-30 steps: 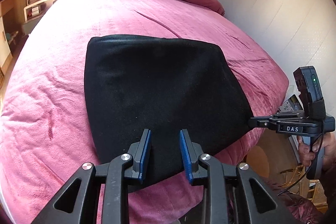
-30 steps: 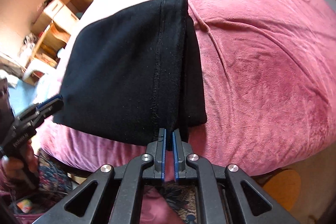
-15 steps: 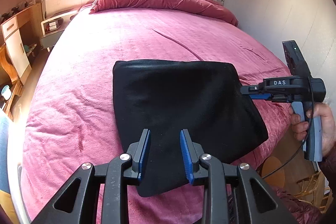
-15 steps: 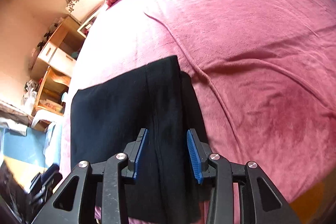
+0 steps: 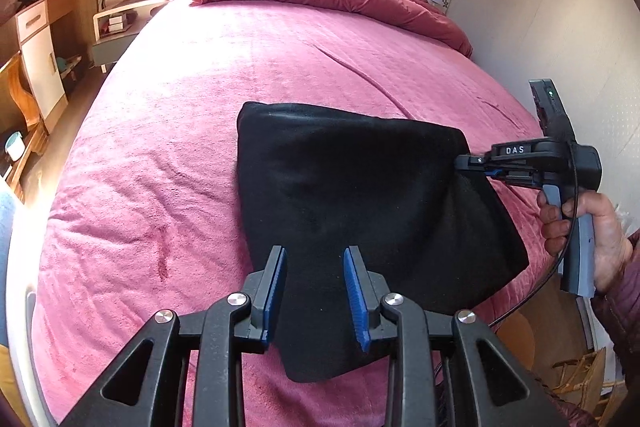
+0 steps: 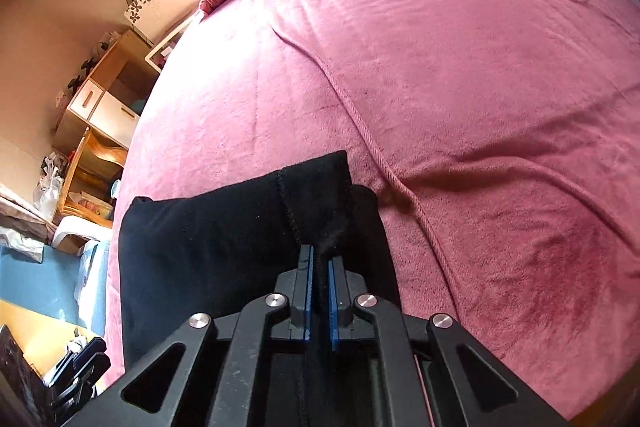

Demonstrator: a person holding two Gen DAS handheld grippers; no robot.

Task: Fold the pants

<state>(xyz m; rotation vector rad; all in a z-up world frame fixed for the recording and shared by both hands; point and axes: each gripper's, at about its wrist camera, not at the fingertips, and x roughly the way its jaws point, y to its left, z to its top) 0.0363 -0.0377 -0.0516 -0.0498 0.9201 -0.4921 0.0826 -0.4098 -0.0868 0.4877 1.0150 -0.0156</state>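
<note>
At the left of the left wrist view, a wooden cabinet (image 5: 38, 43) stands beside the pink bed (image 5: 180, 155). In the lower middle, the left gripper (image 5: 315, 289) hovers with its blue pads spread wide, holding nothing, above the near edge of the folded black pants (image 5: 352, 195), which lie on the bed at mid-frame. At the right edge, the right gripper (image 5: 476, 165) pinches the pants' far right corner; in its own view, its jaws (image 6: 319, 291) are closed on a fold.
</note>
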